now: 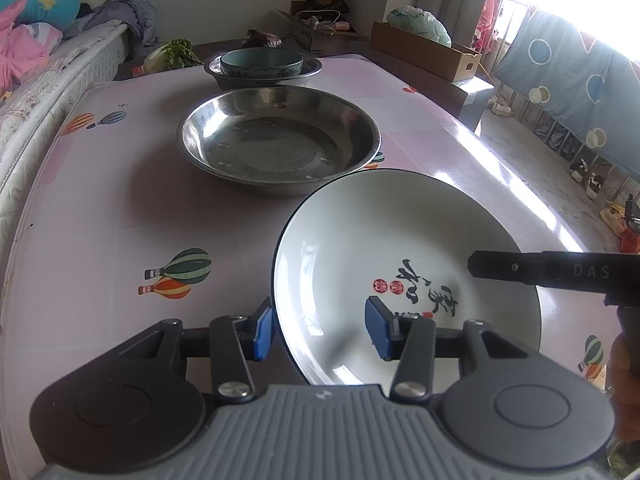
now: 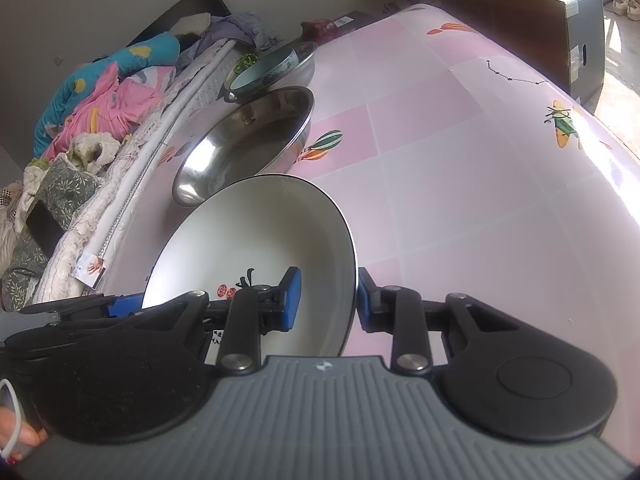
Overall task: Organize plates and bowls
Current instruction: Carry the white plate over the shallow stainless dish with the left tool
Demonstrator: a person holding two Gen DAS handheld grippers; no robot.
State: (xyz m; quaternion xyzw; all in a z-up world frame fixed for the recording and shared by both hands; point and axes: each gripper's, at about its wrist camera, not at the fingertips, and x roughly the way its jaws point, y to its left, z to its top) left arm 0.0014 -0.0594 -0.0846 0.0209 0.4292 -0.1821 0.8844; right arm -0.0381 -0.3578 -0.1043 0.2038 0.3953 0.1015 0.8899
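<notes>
Pink checked oilcloth with hot-air balloons covered the table (image 1: 120,216) you worked at, a bed (image 1: 36,80) heaped with bright bedding along its left side.

Your left gripper (image 1: 320,330) straddled the near-left rim of the white plate (image 1: 360,240): one blue pad sat outside the rim and the other over the plate's face, with a visible gap on the inner side, so the jaws stood apart and did not pinch it. Your right gripper (image 2: 326,300) straddled the opposite rim, one pad inside the bowl of the plate and one just outside. Its jaws stood narrower, but you could not tell whether they actually pressed the rim.

That plate sat tilted, its far-left edge raised and its face turned toward you. Being round, it had no long axis; the black brush lettering and red seals lay at the near side. It had a thin dark rim and a glossy white face.

Just beyond it rested a wide steel basin (image 1: 278,140), empty and near the plate's far edge. Farther back, a teal bowl (image 1: 262,63) sat inside a second steel basin (image 1: 312,70). Cardboard boxes (image 1: 428,50) stood past the table's far end.
</notes>
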